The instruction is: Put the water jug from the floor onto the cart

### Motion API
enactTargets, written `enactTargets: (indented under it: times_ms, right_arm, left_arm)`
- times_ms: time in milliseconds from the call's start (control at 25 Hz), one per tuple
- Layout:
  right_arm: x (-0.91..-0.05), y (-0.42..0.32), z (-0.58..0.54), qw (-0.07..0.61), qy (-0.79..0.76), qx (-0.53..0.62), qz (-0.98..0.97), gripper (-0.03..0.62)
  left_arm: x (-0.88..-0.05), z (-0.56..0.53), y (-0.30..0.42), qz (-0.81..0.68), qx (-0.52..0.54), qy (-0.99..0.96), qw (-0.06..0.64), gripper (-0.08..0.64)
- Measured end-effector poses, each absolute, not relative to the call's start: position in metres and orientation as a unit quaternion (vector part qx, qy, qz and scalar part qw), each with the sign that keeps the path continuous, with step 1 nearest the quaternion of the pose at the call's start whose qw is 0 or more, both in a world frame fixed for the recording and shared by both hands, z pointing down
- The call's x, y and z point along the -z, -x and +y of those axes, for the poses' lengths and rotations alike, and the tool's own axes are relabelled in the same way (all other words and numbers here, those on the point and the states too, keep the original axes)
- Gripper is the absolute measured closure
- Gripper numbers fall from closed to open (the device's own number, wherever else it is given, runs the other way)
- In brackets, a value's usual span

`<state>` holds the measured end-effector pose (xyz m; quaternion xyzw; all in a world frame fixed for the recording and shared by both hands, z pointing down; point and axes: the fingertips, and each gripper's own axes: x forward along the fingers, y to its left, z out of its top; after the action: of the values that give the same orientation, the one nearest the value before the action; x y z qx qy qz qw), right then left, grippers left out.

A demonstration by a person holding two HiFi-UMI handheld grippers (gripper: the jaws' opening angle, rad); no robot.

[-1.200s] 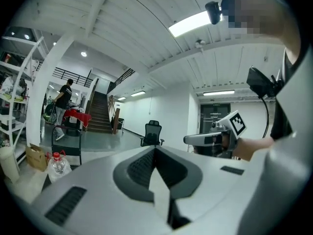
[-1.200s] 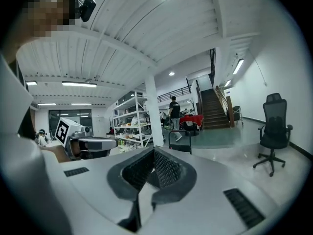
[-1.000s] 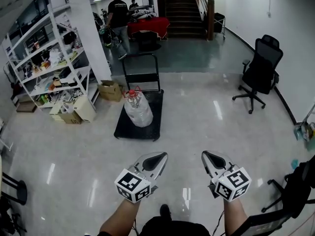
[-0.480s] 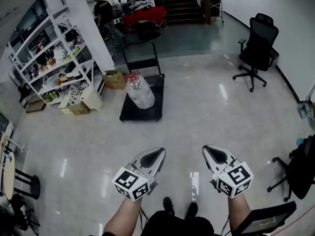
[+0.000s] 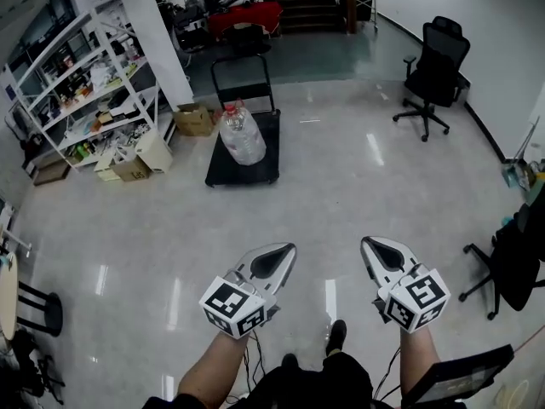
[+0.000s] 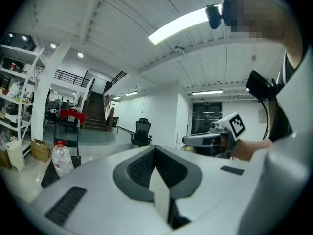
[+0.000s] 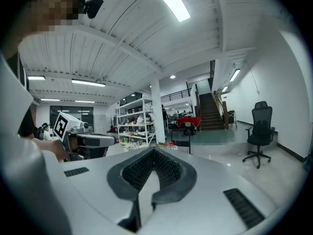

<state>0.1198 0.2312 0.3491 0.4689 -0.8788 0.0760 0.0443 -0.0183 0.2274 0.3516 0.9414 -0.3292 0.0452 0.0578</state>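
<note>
Two clenched, empty: my left gripper point(image 5: 287, 250) and right gripper point(image 5: 370, 244). Water jug point(image 5: 243, 139) stands on cart point(image 5: 256, 170).

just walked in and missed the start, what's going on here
A person holds a two-jaw gripper in each hand. The left gripper and the right gripper are both shut with nothing between the jaws, held out side by side over the shiny floor. Neither is near the load. The water jug already stands upright on the black cart across the room, so the move onto the cart looks done.
</note>
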Motion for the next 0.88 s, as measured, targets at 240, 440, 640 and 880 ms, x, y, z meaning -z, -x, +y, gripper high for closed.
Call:
enactTargets:
  times_ms: [240,440,640,880]
  right_arm:
    - [-0.35,-0.09,0.305,0.061,-0.496,-0.082,-0.862,0.589]
    - [-0.35,-0.099,0.364,0.066,-0.507,-0.079,-0.856,0.589]
    - [-0.345,-0.11,0.417,0.056,-0.495,-0.071,-0.864,0.589]
    - [-0.343,-0.138,0.486,0.056,-0.465,-0.058,-0.881,0.589]
  left_arm:
    - [-0.356,0.284,0.076,-0.331,-0.037,-0.94,0.069,0.558]
    - [-0.356,0.334,0.075,-0.332,-0.03,-0.94,0.077,0.558]
    - [-0.35,0.391,0.057,-0.338,-0.036,-0.938,0.067,0.558]
    - [-0.349,0.463,0.015,-0.345,-0.04,-0.935,0.066,0.558]
